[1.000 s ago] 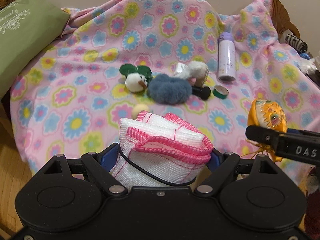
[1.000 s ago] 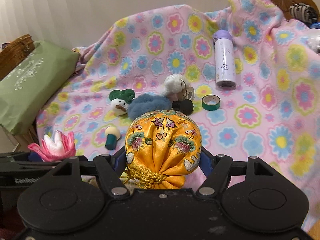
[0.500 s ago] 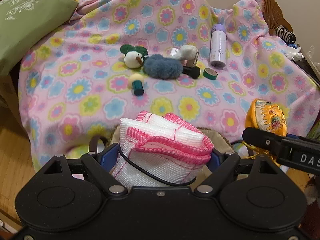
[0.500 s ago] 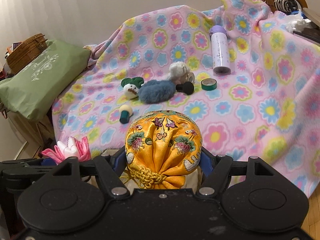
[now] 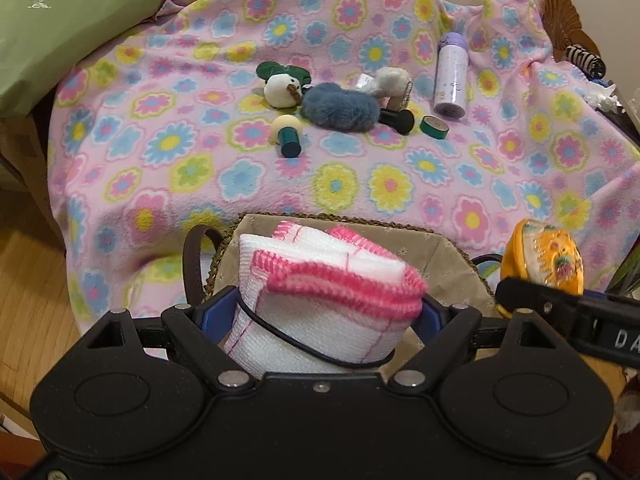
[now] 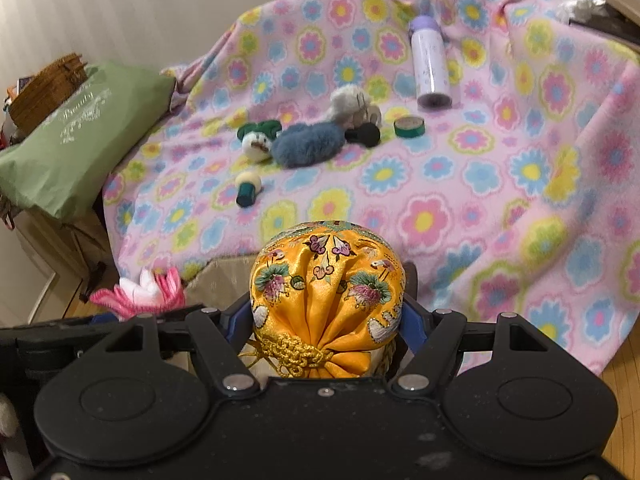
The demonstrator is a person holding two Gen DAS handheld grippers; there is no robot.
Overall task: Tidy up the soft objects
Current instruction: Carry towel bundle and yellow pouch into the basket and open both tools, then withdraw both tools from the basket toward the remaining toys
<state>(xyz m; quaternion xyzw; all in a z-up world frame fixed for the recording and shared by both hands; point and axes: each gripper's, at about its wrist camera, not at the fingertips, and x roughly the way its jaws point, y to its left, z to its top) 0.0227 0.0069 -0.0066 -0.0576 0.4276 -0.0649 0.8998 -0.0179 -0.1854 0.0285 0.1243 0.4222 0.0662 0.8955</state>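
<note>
My left gripper (image 5: 328, 314) is shut on a folded white cloth with pink edging (image 5: 320, 268). It hangs over a fabric-lined wicker basket (image 5: 452, 252) at the front edge of the flowered blanket (image 5: 200, 160). My right gripper (image 6: 328, 316) is shut on a yellow embroidered pouch (image 6: 328, 276), just right of the cloth and above the same basket (image 6: 224, 276). On the blanket lie a snowman plush (image 5: 282, 88), a blue fluffy piece (image 5: 340, 108) and a white fluffy piece (image 5: 394, 80).
Among the soft things lie a lilac bottle (image 5: 450, 76), a green tape roll (image 5: 434, 126), a green-handled stamp (image 5: 288, 138) and a black knob (image 5: 400, 118). A green pillow (image 5: 60, 20) sits at the left. Wooden floor shows at the lower left.
Both grippers have drawn back from the blanket toward its front edge, so the items look farther off. The lined basket has come into view under them. Both grips are unchanged.
</note>
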